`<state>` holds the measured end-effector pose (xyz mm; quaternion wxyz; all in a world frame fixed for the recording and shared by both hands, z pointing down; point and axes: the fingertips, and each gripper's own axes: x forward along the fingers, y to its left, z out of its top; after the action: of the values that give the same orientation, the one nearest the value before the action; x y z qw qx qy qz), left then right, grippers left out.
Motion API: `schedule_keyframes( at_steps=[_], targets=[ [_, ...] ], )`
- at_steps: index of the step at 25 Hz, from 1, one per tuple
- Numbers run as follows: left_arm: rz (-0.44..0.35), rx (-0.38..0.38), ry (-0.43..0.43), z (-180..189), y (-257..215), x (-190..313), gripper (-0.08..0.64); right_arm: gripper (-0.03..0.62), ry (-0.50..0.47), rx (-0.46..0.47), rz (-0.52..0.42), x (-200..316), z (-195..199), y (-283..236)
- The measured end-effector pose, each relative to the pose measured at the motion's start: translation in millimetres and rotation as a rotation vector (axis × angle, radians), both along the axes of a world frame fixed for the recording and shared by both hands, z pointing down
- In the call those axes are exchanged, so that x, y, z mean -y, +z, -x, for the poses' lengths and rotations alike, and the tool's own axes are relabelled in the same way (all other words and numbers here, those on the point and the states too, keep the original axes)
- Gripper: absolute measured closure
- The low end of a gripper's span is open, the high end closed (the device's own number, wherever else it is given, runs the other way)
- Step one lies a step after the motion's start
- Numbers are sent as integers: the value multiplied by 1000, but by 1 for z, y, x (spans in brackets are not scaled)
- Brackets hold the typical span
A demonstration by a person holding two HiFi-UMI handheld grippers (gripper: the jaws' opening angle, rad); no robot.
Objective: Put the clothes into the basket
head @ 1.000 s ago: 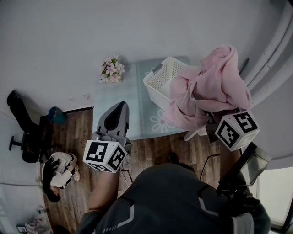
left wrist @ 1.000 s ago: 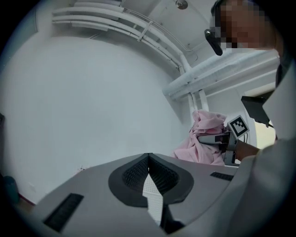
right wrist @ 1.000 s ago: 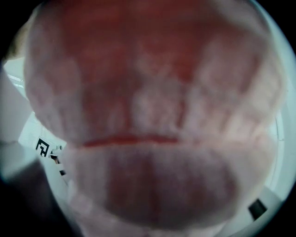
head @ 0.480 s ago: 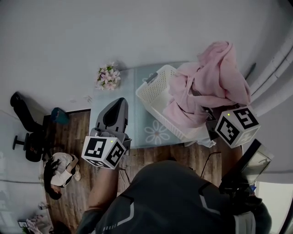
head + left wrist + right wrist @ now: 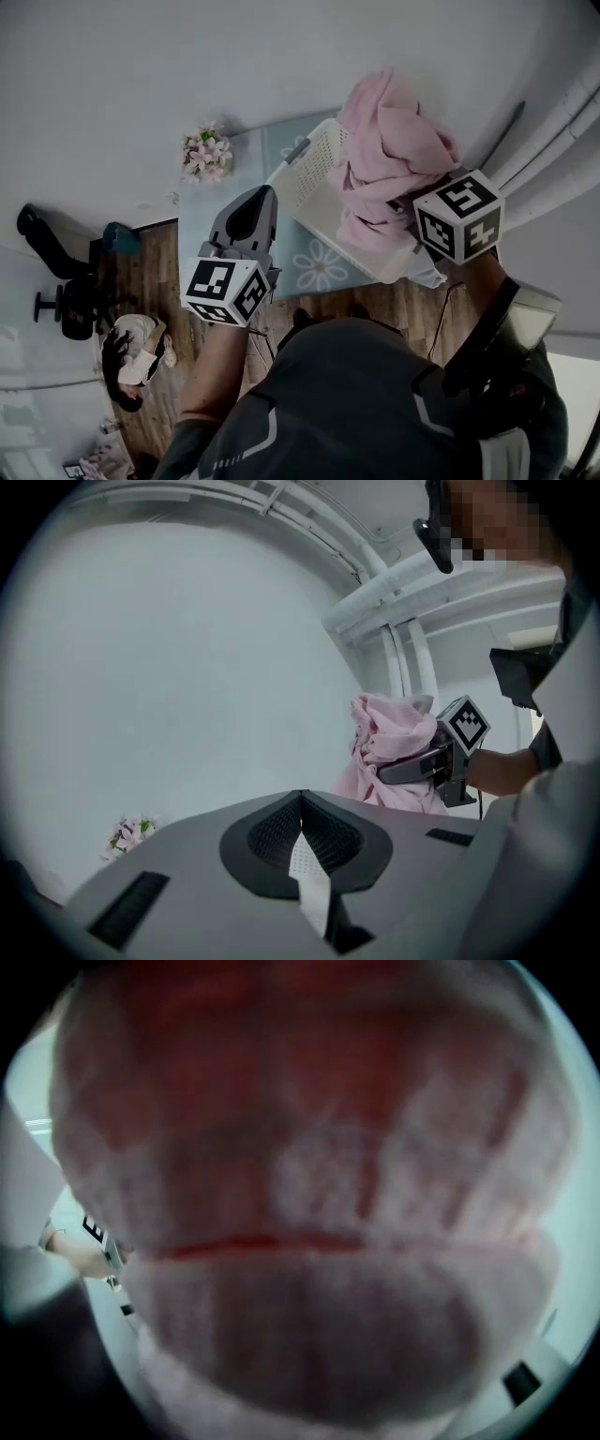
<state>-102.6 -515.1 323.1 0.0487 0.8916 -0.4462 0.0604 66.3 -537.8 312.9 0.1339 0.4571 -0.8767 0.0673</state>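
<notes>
A pink fleecy garment (image 5: 384,141) hangs bunched from my right gripper (image 5: 409,208), which is shut on it, directly above the white mesh basket (image 5: 298,176). The cloth's lower folds drape over the basket's far side. In the right gripper view the pink garment (image 5: 309,1241) fills the picture and hides the jaws. The left gripper view shows the garment (image 5: 389,738) in the right gripper (image 5: 412,766) from the side. My left gripper (image 5: 263,195) is shut with nothing in it, its tip (image 5: 300,797) just left of the basket.
The basket stands on a pale blue mat (image 5: 319,267) with a flower print, beside wood flooring (image 5: 159,281). A bunch of pink flowers (image 5: 206,150) lies by the wall. A black office chair (image 5: 66,305) is at the far left. White pipes (image 5: 562,103) run at the right.
My right gripper has carried the pink garment leftward, so it now hangs over the basket's middle. The left gripper has shifted slightly right, towards the basket, still shut.
</notes>
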Motion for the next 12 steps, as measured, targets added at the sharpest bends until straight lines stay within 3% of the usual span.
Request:
schedule_keyframes(
  at_steps=[12],
  targets=[
    [132,-17,-44,25,57,30,551,250,-153,-224,253,37,57,120]
  ],
)
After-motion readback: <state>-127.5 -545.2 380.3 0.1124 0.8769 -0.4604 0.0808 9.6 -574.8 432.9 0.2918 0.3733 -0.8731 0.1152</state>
